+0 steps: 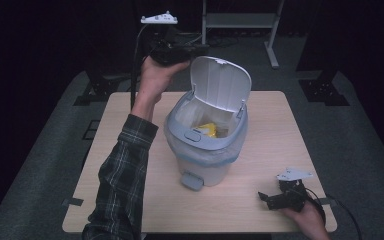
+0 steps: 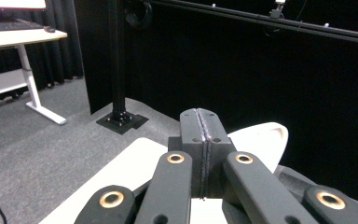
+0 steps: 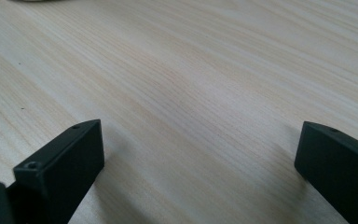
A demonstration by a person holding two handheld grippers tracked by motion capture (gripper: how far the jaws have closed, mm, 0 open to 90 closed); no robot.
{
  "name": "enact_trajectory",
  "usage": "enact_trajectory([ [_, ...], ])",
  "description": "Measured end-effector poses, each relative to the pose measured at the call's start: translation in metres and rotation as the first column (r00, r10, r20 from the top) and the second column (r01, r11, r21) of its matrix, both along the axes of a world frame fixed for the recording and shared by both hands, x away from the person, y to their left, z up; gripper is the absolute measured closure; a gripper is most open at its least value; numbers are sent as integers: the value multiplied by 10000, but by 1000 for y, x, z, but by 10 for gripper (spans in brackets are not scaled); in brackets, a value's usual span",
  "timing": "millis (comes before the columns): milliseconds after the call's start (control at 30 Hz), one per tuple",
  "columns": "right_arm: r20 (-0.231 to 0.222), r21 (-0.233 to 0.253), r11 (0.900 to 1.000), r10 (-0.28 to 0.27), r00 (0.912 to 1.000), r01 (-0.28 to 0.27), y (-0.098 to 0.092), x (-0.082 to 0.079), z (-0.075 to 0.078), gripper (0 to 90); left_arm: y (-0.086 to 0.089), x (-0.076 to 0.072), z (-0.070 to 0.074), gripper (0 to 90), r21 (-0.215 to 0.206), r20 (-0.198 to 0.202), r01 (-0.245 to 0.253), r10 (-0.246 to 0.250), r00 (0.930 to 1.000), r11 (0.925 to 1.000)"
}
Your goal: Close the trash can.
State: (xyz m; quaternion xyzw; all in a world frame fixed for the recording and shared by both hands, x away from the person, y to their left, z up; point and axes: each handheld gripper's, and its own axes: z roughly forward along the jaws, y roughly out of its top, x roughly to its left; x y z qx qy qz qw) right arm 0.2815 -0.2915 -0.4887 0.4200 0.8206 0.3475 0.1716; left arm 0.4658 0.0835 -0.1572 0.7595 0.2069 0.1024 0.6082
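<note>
Sleeve [image 1: 122,175], plaid, came in at 6 o'clock of the high view, running up to the left hand [image 1: 155,75] at 11 o'clock. Left hand-held gripper [image 1: 196,49] was raised above the table [image 1: 280,130], just beside the top edge of the lid [image 1: 220,82]; touching or not, can't tell. In its own view the jaws were pressed together, nothing between them, white lid edge [image 2: 261,140] right behind them.

Bin [image 1: 205,145] stood at table centre, lid upright and open, hinge at 1 o'clock. Liner [image 1: 207,157], thin plastic, folded over the rim. Yellow item [image 1: 207,130] lay inside; can't tell what it is. Pedal [image 1: 192,180] stuck out at the base, 6 o'clock.

Right hand-held gripper [image 1: 272,197] rested at 4 o'clock near the table's front edge, well apart from the bin, held by the right hand [image 1: 307,217]. Jaws spread wide, bare wood [image 3: 182,93] between them.

Handling, as a judgement: bin looks like light plastic, stiff walls, likely to slide or tip on smooth wood if pushed high up. Lid is hinged and rigid; best taken at the free top edge or pressed down flat from above. Liner is flimsy and slippery; pinch it at the folded rim, not the loose film. Pedal would need the bin braced.
</note>
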Motion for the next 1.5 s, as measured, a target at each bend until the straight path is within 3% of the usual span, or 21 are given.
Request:
enact_trajectory([
  [267, -12, 1, 10000, -6, 10000, 6, 0, -1, 0, 3, -4, 8, -6, 900, 45, -328, -81, 83, 9994, 10000],
  [533, -15, 1, 10000, -7, 10000, 7, 0, -1, 0, 3, -2, 4, -5, 900, 93, -416, -23, 27, 9991, 10000],
  [1033, -20, 3, 10000, -8, 10000, 8, 0, -1, 0, 3, 11, -21, -7, 900, 297, -259, 147, -139, 9996, 9995],
  [1200, -22, -1, 10000, -12, 10000, 12, 0, -1, 0, 3, 16, -35, -12, 900, 431, -194, 256, -248, 9995, 9987],
  [1500, -17, 1, 10000, -11, 10000, 11, 0, -1, 0, 2, 28, -55, -28, 900, 312, -261, 422, -414, 9988, 9986],
])
